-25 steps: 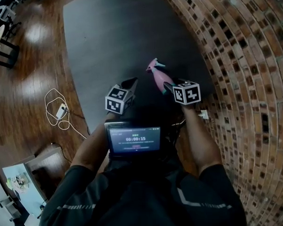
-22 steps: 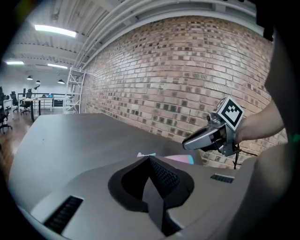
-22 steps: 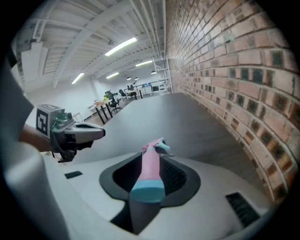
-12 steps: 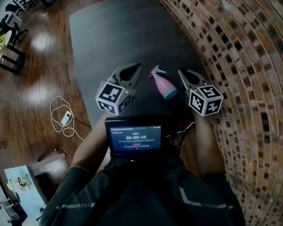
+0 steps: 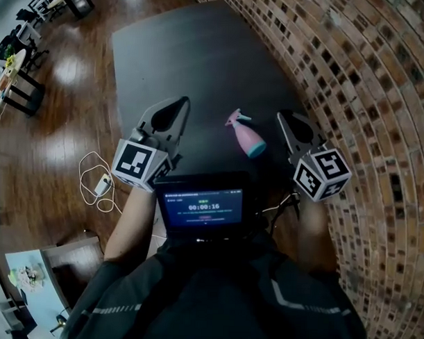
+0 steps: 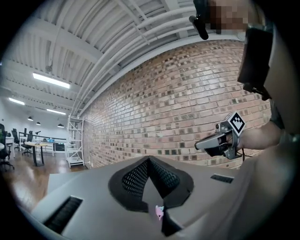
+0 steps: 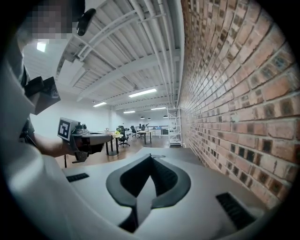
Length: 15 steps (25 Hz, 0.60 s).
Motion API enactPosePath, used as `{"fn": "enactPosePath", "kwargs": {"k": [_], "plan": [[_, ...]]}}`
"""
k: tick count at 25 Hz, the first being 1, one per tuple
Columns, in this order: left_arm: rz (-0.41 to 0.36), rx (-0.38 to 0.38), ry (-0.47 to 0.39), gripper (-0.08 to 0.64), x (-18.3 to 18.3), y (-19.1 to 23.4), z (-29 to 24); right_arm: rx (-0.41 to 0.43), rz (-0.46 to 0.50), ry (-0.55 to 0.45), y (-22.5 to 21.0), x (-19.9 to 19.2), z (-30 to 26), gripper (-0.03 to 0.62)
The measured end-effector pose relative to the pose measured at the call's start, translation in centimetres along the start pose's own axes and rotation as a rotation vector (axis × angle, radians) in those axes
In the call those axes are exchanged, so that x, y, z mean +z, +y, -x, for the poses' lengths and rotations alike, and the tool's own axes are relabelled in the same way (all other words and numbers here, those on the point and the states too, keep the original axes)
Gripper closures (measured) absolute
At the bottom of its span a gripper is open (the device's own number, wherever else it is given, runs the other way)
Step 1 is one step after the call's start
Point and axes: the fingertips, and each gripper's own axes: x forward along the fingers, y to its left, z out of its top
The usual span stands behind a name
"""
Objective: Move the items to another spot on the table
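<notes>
While both tools hang above the table (image 5: 188,53), the left gripper (image 5: 181,105) is leftmost, its jaws pressed together on nothing. Between the two, the pink spray bottle (image 5: 245,134) lies on its side on the dark top, trigger head pointing far-left, teal base near-right. Rightmost, the right gripper (image 5: 282,118) is likewise closed and empty. It looks the nearer one, so its jaws would need to part and drop leftward across the bottle's body
</notes>
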Motion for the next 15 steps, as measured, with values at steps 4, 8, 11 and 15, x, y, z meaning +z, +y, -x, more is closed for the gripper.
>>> {"fn": "enactPosePath", "kwargs": {"k": [4,8,11,15], "plan": [[-0.044,-0.005,-0.015,0.563,0.9,-0.2,0.6,-0.007,0.01,-0.014,0.1,0.5,0.7,0.594],[-0.032,-0.008,-0.043,0.563,1.5,-0.5,1.1,-0.005,0.006,-0.017,0.3,0.4,0.9,0.594],[-0.025,-0.003,-0.047,0.563,1.5,-0.7,1.5,-0.003,0.005,-0.019,0.4,0.4,1.1,0.594],[-0.017,0.007,-0.044,0.563,1.3,-0.8,2.2,-0.002,0.004,-0.02,0.6,0.4,1.2,0.594]]}}
